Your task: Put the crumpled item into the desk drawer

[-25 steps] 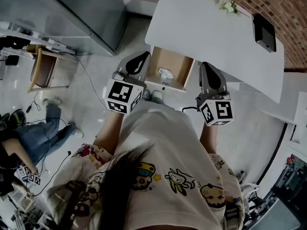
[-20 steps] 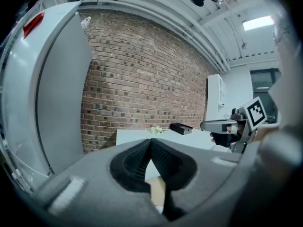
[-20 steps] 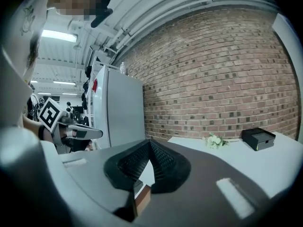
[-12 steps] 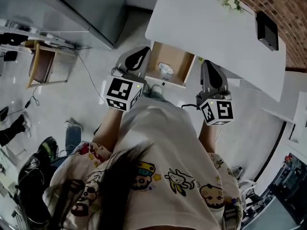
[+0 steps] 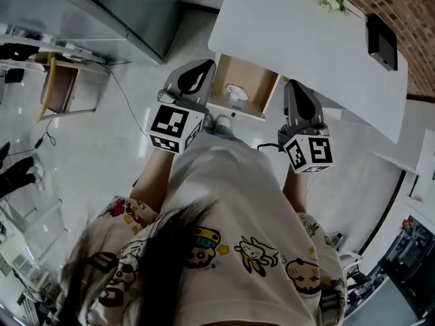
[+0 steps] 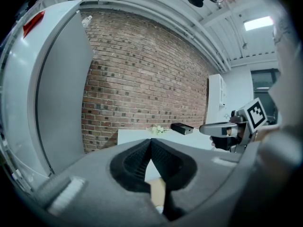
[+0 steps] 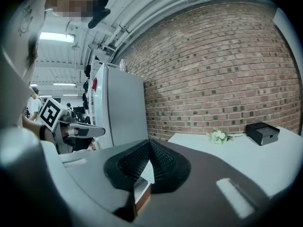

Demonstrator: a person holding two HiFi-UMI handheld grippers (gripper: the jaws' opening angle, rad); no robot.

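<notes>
Crumpled item (image 5: pixel 236 92) in open drawer (image 5: pixel 257 87), clearest from your head, left gripper (image 5: pixel 199 73), right gripper (image 5: pixel 293 91) both closed empty, their cameras facing brick wall (image 6: pixel 142 79).

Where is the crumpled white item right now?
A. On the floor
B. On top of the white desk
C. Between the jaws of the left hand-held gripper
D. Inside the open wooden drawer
D: in the head view the crumpled white item lies inside the open wooden drawer, while the left hand-held gripper and the right hand-held gripper are both shut on nothing.
</notes>
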